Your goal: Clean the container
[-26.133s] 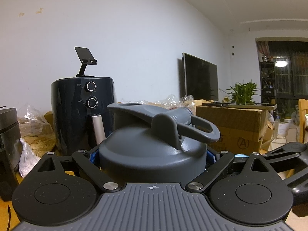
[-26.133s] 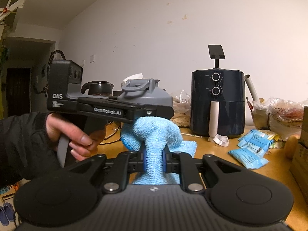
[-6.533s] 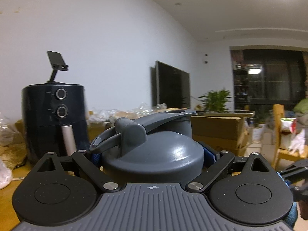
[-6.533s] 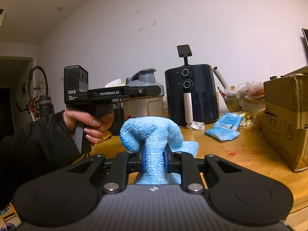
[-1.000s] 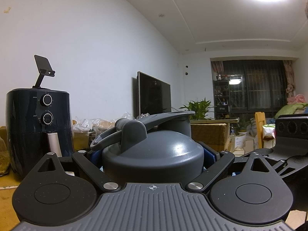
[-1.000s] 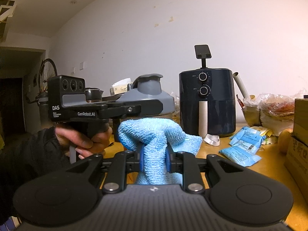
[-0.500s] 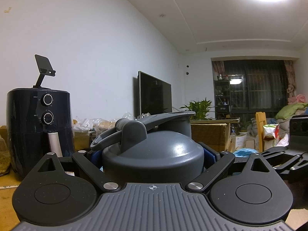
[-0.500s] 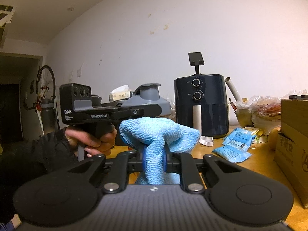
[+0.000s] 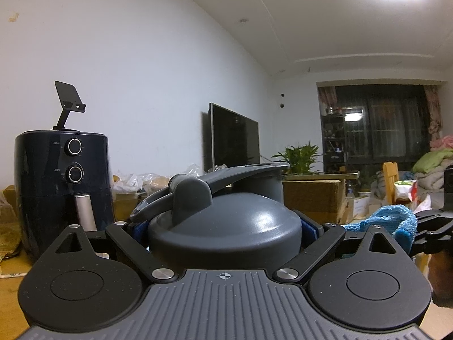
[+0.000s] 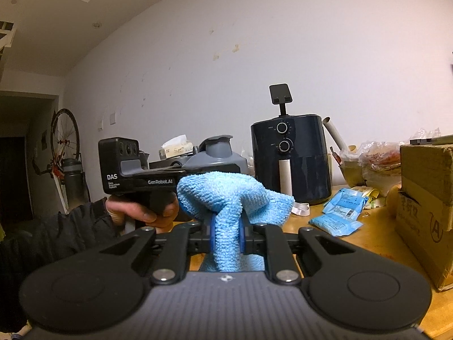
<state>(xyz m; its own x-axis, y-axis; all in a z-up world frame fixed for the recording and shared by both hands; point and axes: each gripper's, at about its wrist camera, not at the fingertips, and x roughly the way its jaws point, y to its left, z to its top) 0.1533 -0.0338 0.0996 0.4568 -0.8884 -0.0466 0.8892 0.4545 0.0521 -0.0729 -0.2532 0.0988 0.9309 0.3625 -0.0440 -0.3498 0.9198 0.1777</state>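
At the left, a hand (image 10: 141,212) in a dark sleeve (image 10: 56,235) grips the pistol handle of the left claw (image 9: 225,226), held level over the tabletop (image 10: 368,235). Its body reads "DAS" and "GenRobot.AI". The left claw is clamped around the container (image 9: 223,235) just below its grey domed lid (image 10: 216,155), both blue pads (image 9: 310,231) pressed to its sides. The container stands upright, long axis vertical, its flip spout cap raised and its carry loop lying toward the left in the left wrist view. To its right the right claw (image 10: 226,238), also level, is pinched tight on a blue cloth (image 10: 226,198) that bunches above the fingers, close beside the container. Farther right stand an air fryer (image 10: 291,155), blue packets (image 10: 339,212), and a carton (image 10: 424,204) marked with a circled "A".
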